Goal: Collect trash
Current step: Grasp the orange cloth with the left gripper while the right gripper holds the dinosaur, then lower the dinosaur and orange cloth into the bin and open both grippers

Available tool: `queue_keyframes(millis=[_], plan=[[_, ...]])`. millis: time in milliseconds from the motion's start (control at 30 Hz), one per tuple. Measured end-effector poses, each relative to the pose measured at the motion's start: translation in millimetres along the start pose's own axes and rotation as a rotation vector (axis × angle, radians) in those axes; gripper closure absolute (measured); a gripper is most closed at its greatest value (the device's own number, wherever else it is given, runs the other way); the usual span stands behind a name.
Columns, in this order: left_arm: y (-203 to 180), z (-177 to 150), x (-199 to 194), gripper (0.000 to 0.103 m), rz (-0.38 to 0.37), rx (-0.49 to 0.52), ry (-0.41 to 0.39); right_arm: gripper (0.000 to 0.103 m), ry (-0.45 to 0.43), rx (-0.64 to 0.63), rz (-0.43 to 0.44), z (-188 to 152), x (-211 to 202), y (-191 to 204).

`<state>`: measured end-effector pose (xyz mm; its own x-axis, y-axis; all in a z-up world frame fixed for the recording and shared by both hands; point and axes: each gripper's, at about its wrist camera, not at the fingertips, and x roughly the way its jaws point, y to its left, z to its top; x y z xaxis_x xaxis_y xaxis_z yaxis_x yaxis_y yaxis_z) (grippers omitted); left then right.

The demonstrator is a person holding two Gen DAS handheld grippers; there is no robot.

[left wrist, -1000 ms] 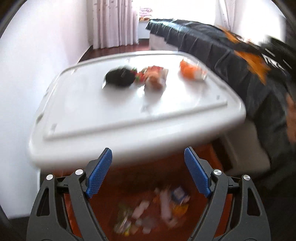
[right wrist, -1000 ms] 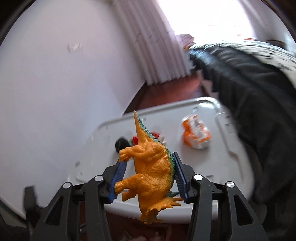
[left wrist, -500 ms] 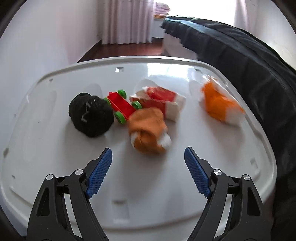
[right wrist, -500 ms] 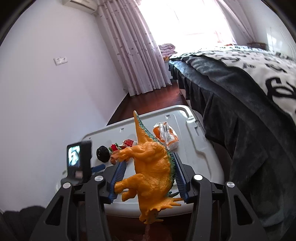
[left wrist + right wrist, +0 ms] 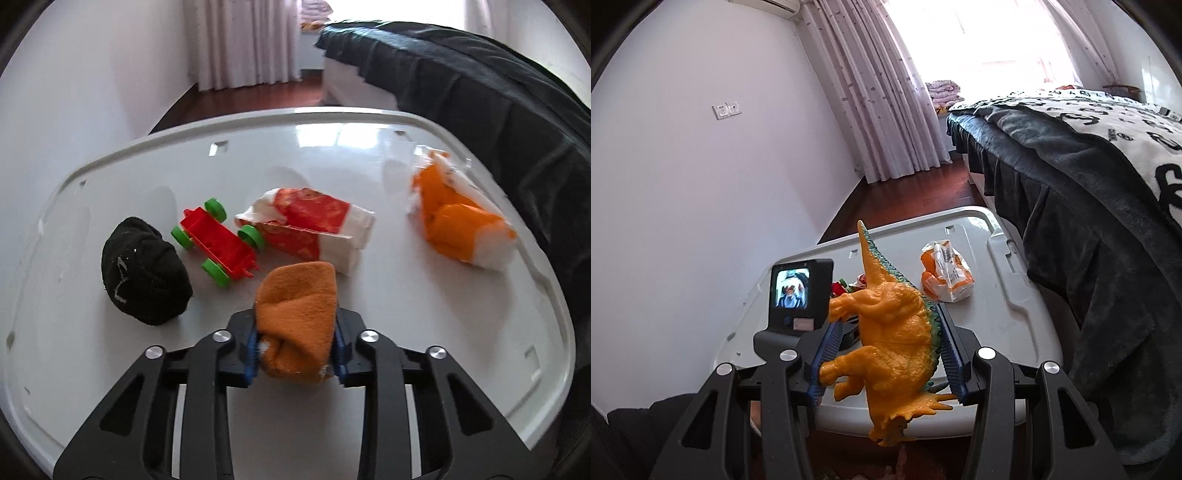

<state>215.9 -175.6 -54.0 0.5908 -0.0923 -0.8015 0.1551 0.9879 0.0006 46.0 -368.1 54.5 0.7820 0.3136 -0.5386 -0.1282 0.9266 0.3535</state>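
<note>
Left gripper point(image 5: 297, 354) jaws clamp an orange sock point(image 5: 297, 317); right gripper point(image 5: 888, 354) jaws grip an orange dinosaur toy point(image 5: 892, 332). White storage-bin lid point(image 5: 406, 332) beside the bed point(image 5: 1089, 155) carries red snack wrapper point(image 5: 314, 229), orange snack wrapper point(image 5: 458, 225), black sock point(image 5: 144, 280), red toy car point(image 5: 218, 242).

Rolled orange terry sock point(image 5: 297, 317), small white patch near its end. Balled black sock point(image 5: 144, 271). Red plastic toy cart point(image 5: 218, 242), green wheels. Red-and-white crumpled wrapper point(image 5: 314, 229), pattern possibly floral. Orange-and-white snack bag point(image 5: 460, 225). Glossy white bin lid point(image 5: 424, 332). Orange plastic dinosaur point(image 5: 894, 332), green-blue back ridge. Blue ribbed gripper pads point(image 5: 827, 354).
</note>
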Motion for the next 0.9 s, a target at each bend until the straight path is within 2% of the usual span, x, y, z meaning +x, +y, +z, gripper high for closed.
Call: queue_keyframes(millis=[167, 300, 533, 700, 900], plan=[[5.7, -22.6, -34.5, 0.077, -0.039, 0.036, -0.041, 0.053, 0.014, 0.030, -0.012, 0.6, 5.4, -3.3], [15.1, -47.7, -79.3, 0.077, -0.046, 0.067, -0.080, 0.053, 0.018, 0.041, -0.023, 0.5, 9.3, -0.7], [48.8, -102.0, -158.1, 0.077, -0.013, 0.084, -0.108, 0.053, 0.043, 0.017, -0.029, -10.5, 20.9, 16.8], [73.4, -145.8, -195.8, 0.077, 0.023, 0.058, -0.104, 0.053, 0.036, -0.064, -0.013, -36.3, 10.1, 48.8], [85.0, -198.5, -217.6, 0.077, 0.032, 0.036, -0.081, 0.053, 0.091, -0.077, 0.021, -101.1, -4.6, 83.3]])
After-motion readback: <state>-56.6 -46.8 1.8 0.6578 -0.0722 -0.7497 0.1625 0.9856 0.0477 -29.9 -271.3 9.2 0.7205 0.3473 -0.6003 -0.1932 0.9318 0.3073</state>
